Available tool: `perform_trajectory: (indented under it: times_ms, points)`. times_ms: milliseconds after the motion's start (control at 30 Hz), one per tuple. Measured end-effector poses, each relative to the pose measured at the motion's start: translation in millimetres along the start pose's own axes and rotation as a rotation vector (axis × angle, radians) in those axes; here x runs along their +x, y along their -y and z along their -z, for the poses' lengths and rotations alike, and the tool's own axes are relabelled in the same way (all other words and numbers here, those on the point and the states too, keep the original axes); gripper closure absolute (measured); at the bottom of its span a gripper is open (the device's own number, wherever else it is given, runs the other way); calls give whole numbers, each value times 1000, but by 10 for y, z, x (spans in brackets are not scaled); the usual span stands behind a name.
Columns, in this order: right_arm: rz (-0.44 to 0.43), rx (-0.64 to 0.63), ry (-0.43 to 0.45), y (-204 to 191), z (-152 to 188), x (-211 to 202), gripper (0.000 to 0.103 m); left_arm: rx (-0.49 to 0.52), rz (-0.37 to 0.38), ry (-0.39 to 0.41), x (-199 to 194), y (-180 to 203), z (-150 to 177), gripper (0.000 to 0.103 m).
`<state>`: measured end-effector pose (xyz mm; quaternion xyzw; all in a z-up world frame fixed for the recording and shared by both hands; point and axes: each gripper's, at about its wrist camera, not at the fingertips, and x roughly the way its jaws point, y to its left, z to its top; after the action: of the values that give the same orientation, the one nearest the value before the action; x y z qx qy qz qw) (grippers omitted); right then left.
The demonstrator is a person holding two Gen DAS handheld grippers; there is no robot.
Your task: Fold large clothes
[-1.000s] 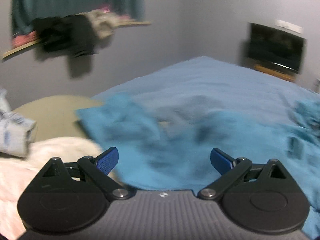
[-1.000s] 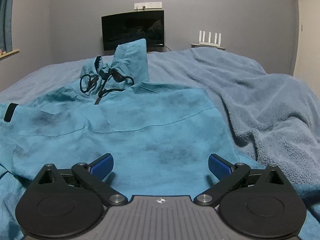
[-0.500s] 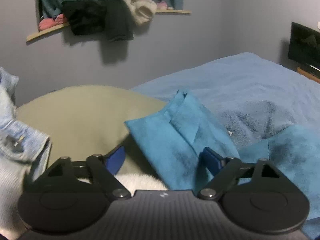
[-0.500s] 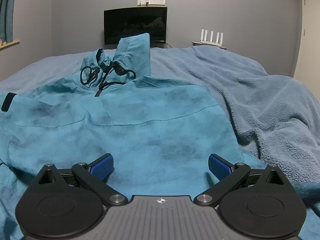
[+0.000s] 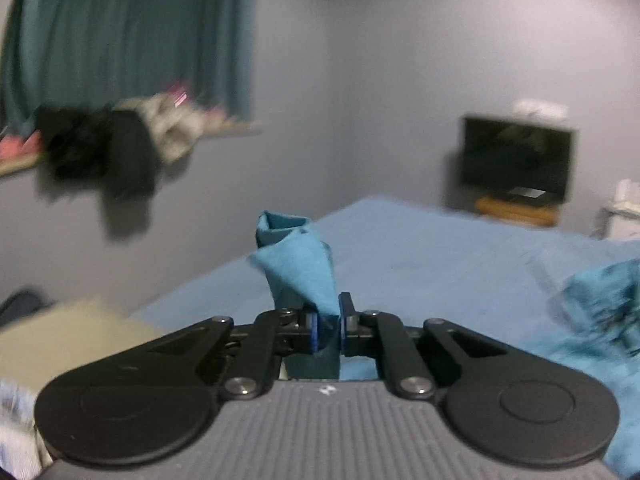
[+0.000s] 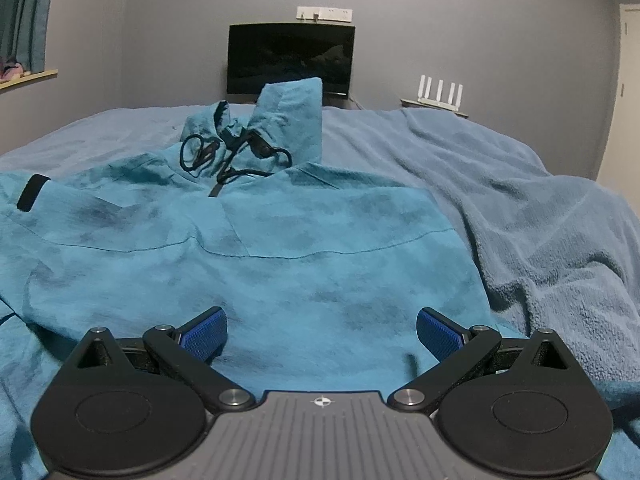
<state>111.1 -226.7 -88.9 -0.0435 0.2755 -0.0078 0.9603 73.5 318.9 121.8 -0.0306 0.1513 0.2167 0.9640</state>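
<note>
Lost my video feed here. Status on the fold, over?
Left gripper shut on hoodie sleeve, lifted. Right gripper open over hoodie, flat on bed. Nothing in the way.

Bedroom background stuff: grey walls all round, with a dark switched-off TV (image 6: 291, 58) against the far wall and a white power strip (image 6: 324, 13) mounted just above it. To the right of the screen there's a white router (image 6: 439, 89) with four upright antennas on a small shelf. A pale door (image 6: 628, 92) sits at the far right edge. The bed (image 6: 100, 128) has a light blue cover, and a thicker fuzzy blue blanket (image 6: 540, 216) is rumpled across its right side. From the left view, teal curtains (image 5: 132, 36) hang over a wooden window ledge (image 5: 236, 130) piled with dark and pale clothes (image 5: 116, 148), all pretty blurry. A beige cushion-like thing (image 5: 68, 340) is at lower left.
</note>
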Motion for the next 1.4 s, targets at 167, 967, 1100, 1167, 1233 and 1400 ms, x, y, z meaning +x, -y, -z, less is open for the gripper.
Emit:
perform_trajectory:
  times_ms: [167,967,1100,1167,1233,1400]
  points:
    - [-12,-4,22,-2,-15,-47,1,40,213,106,-312,847,-566,101]
    - [-54,149,-3,282,-2,80,1,349,825,-125,-856,5807,866,101]
    - [-78,195,-32,342,-3,141,1,394,908,-317,-663,5947,1246,92]
    - [-95,196,-43,345,1,149,1,415,944,-378,-637,5886,1370,56]
    - [-124,188,-45,338,3,137,1,374,959,-380,-636,5622,1370,19]
    - [-179,182,-42,311,-9,110,1,268,907,-320,-437,4775,1154,11]
